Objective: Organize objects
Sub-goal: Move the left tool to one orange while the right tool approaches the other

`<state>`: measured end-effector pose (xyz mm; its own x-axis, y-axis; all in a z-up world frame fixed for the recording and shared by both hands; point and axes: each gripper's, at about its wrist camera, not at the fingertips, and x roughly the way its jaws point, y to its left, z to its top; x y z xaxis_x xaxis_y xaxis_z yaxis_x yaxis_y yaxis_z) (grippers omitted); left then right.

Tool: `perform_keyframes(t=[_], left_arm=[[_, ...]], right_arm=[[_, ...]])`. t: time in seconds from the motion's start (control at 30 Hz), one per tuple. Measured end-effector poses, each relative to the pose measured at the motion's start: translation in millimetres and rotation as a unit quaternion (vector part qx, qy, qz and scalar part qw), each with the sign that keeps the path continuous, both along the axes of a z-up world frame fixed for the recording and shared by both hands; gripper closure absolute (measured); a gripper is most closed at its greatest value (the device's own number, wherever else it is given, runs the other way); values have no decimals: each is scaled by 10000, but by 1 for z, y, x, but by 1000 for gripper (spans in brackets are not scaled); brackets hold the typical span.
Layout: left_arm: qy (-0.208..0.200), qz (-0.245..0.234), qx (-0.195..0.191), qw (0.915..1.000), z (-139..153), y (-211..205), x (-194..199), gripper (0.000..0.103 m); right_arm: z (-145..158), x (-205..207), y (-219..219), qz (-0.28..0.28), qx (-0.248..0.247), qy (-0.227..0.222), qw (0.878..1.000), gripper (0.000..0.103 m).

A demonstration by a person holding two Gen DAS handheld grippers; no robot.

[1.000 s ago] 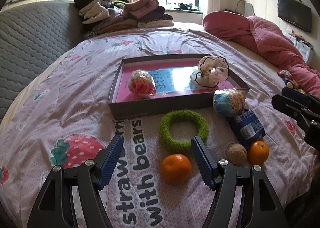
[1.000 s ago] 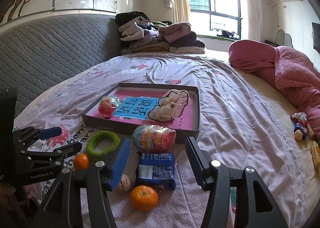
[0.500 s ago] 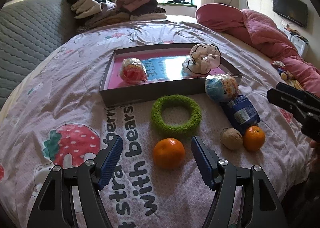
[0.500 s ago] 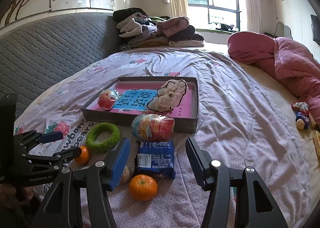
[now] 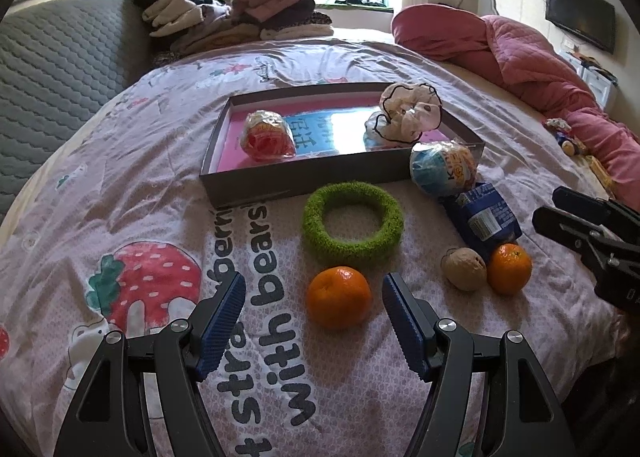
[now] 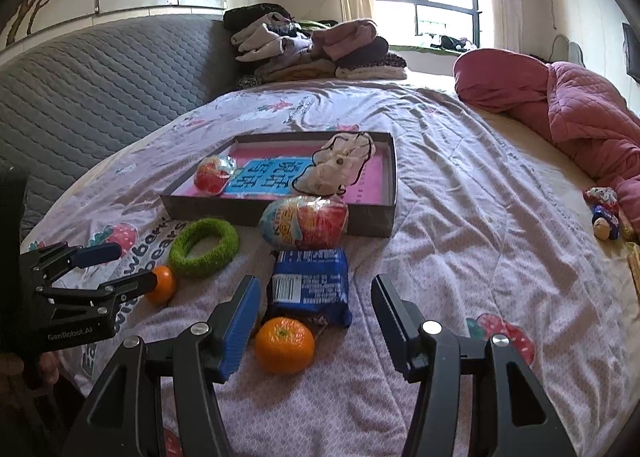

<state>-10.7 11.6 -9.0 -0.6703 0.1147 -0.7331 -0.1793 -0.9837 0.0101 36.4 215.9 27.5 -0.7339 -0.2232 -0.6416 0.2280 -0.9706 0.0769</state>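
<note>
A bed (image 5: pixel 120 161) covered in a pale pink bedspread printed with strawberries fills both views. On it lies a shallow grey tray (image 5: pixel 304 181) with a pink and blue floor. Inside the tray sit a wrapped red ball (image 5: pixel 267 136) at its left end and a cream frilly scrunchie (image 5: pixel 408 117) at its right end.

In front of the tray lies a fuzzy green ring (image 5: pixel 352 221). To its right a wrapped toy egg (image 6: pixel 304 221) rests against the tray's front wall, and a blue snack packet (image 6: pixel 308 287) lies just beside it, nearer the camera. A walnut (image 5: pixel 464 269) touches an orange (image 6: pixel 285 344) below the packet. A second orange (image 5: pixel 339 297) sits alone below the green ring.

The left gripper (image 5: pixel 314 299) hovers with its jaws wide apart, empty, that second orange between them in the view. The right gripper (image 6: pixel 316 307) is also spread and empty, over the packet and the first orange.
</note>
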Motion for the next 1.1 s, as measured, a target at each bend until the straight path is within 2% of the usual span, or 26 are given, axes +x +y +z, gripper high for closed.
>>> perform_keyframes(t=[1.1], left_arm=[[-297, -124, -22, 9995, -16, 6, -2, 31]], right_arm=[[-30, 3, -16, 143, 188, -528, 9983, 46]])
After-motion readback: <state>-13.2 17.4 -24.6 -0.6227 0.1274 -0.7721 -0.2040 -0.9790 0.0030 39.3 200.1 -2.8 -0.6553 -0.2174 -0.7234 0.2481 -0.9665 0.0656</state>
